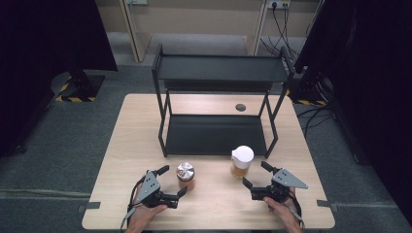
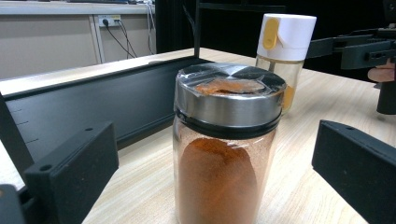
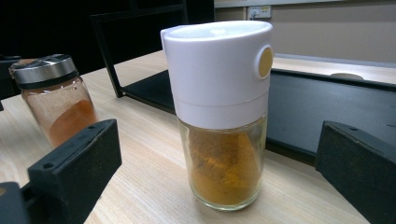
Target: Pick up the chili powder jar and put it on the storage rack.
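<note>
Two grippers sit at the near edge of the counter (image 1: 121, 145), each spread wide around a jar and gripping nothing yet. The left gripper (image 1: 171, 180) brackets the steel-lidded spice jar (image 1: 185, 175) of reddish powder; the right gripper (image 1: 256, 175) faces the white-capped jar (image 1: 242, 161) of yellow powder, probably lined up for a grasp. Both jars stand upright just in front of the black shelf rack (image 1: 218, 70), whose lower tier looks bare, likely their destination.

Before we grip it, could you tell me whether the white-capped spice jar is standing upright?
Upright: the white-capped spice jar stands on its glass base on the table, cap on top, between the open jaws of the right gripper.
</note>
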